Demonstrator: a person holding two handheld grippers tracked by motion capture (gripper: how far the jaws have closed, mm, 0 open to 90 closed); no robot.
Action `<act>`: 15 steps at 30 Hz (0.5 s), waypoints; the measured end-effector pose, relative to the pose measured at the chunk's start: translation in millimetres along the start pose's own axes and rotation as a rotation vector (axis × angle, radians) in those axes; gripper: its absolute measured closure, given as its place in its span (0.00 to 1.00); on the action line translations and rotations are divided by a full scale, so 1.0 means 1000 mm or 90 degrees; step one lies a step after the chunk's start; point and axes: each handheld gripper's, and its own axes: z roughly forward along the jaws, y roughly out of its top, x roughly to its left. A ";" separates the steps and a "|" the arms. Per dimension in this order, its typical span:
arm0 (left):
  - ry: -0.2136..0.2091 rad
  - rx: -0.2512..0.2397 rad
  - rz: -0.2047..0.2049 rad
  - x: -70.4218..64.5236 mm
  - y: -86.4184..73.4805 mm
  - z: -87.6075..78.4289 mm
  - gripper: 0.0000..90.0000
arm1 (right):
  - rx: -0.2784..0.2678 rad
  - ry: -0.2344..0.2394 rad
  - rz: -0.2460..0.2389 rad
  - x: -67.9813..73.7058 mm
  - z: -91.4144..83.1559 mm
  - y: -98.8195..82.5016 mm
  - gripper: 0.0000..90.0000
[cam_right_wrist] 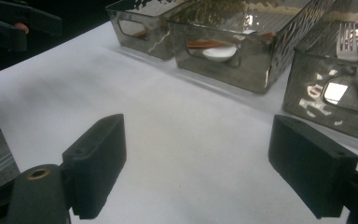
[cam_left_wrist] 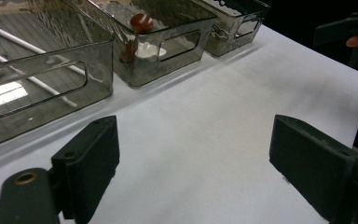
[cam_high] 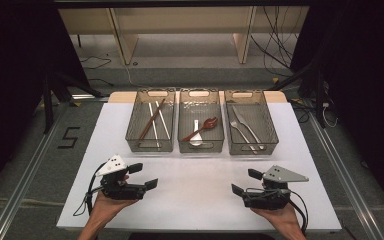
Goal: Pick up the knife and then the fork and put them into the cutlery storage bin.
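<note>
The white tabletop (cam_high: 200, 195) carries three smoky bins along its far edge. The left bin (cam_high: 150, 142) holds chopsticks, the middle bin (cam_high: 200, 144) a white spoon and a red fork (cam_high: 207, 125), the right bin (cam_high: 251, 146) metal cutlery. No label is readable on them. Near the front edge, the left gripper (cam_high: 144, 176) and the right gripper (cam_high: 246, 182) are each held in one hand, jaws wide apart and empty, turned toward each other.

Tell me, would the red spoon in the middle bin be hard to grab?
Probably a bit. The red spoon looks thin and smooth, so it might slip. It lies across a white spoon, so it could wobble. It seems stiff and light.
</note>
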 end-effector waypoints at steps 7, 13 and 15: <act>0.000 -0.003 0.000 -0.002 -0.003 -0.001 0.17 | 0.002 -0.004 0.006 0.000 0.000 -0.008 0.22; 0.000 -0.003 -0.001 -0.002 -0.005 -0.002 0.17 | -0.004 -0.004 0.013 -0.001 -0.002 -0.010 0.22; -0.001 -0.003 0.000 -0.002 -0.005 -0.002 0.17 | -0.006 -0.005 0.013 -0.002 -0.002 -0.010 0.22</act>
